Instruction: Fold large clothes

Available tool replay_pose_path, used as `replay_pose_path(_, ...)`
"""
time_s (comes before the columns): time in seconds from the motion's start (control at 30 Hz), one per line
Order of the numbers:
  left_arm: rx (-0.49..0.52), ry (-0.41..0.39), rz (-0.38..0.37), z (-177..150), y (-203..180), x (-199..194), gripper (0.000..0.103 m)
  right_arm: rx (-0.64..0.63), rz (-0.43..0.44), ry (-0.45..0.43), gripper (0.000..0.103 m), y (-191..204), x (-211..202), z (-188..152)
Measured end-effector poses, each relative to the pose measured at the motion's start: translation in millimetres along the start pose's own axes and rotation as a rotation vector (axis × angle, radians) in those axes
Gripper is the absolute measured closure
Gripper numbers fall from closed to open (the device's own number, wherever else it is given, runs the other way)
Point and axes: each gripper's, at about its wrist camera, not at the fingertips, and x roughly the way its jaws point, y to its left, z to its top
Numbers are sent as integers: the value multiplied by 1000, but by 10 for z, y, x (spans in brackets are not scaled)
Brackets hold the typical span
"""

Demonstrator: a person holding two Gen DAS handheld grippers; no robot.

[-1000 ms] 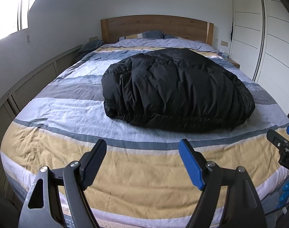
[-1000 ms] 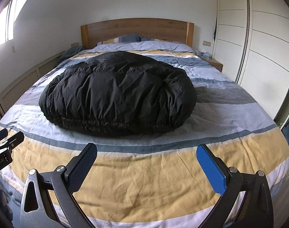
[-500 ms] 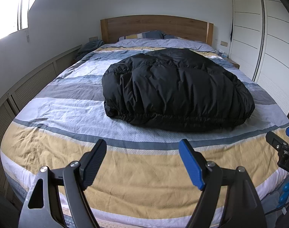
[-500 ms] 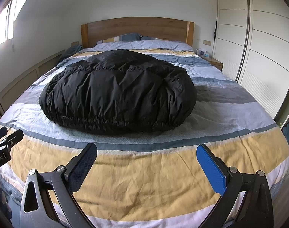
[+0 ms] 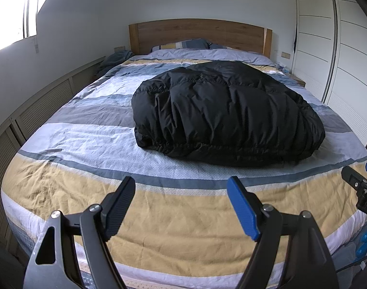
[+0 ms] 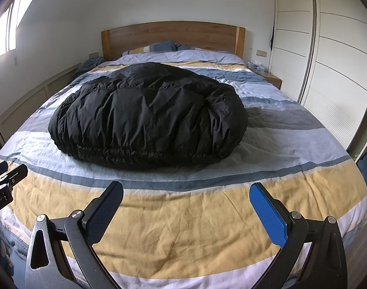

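Note:
A black puffy down jacket [image 5: 227, 113] lies in a bulky folded mound on the middle of the striped bed [image 5: 87, 144]; it also shows in the right wrist view [image 6: 147, 115]. My left gripper [image 5: 182, 185] is open and empty, over the yellow stripe near the foot of the bed, well short of the jacket. My right gripper [image 6: 187, 190] is open and empty, wider apart, also over the yellow stripe. The right gripper's tip shows at the right edge of the left wrist view [image 5: 359, 183]. The left gripper's tip shows at the left edge of the right wrist view [image 6: 7, 180].
A wooden headboard [image 5: 198, 33] and pillows [image 5: 183, 44] are at the far end. Low louvred cabinets [image 5: 38, 106] run along the left wall. White sliding wardrobe doors [image 6: 328, 72] stand on the right, with a small nightstand [image 6: 270, 77] beside the bed.
Both grippers have edged slightly forward toward the bed; the jacket looks a little larger. The jacket has not moved and both grippers stay open.

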Motion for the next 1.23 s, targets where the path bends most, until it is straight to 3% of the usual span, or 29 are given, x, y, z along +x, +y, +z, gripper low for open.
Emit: replay_pose_path(1.23, -12, 25, 6, 0, 69, 29, 26, 27, -20, 10, 0, -154, 17, -20)
